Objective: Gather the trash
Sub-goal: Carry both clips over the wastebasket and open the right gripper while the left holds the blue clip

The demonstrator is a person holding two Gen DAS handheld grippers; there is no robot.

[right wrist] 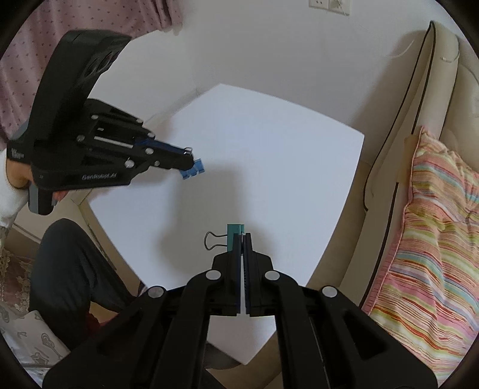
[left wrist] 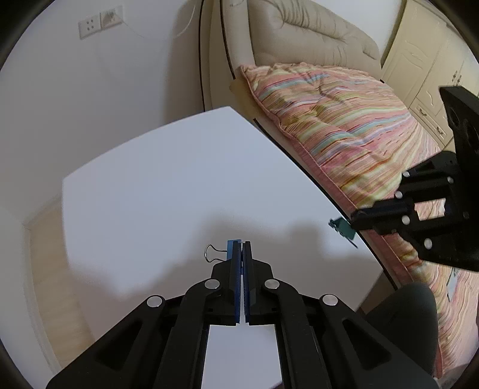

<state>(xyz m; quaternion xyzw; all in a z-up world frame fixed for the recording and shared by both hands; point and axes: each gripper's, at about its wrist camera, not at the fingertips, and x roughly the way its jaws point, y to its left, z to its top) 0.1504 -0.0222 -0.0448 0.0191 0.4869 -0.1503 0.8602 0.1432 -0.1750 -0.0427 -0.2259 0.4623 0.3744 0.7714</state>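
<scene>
My left gripper [left wrist: 242,244] is shut on a blue binder clip [left wrist: 232,248], whose wire loop sticks out to the left. It hangs above the white table [left wrist: 167,179]. In the right wrist view the same left gripper [right wrist: 191,167] appears at the upper left with the blue binder clip [right wrist: 194,170] at its tip. My right gripper [right wrist: 242,236] is shut on a teal binder clip [right wrist: 233,236], wire loop to the left, also above the table [right wrist: 269,155]. The left wrist view shows the right gripper [left wrist: 354,221] at the right edge holding the teal binder clip [left wrist: 342,228].
A beige sofa [left wrist: 299,33] with a striped pink cushion [left wrist: 338,119] stands beside the table. A person's dark trouser leg [right wrist: 69,263] and sleeved hand [right wrist: 12,179] are at the left. A wall socket [left wrist: 89,25] is on the white wall.
</scene>
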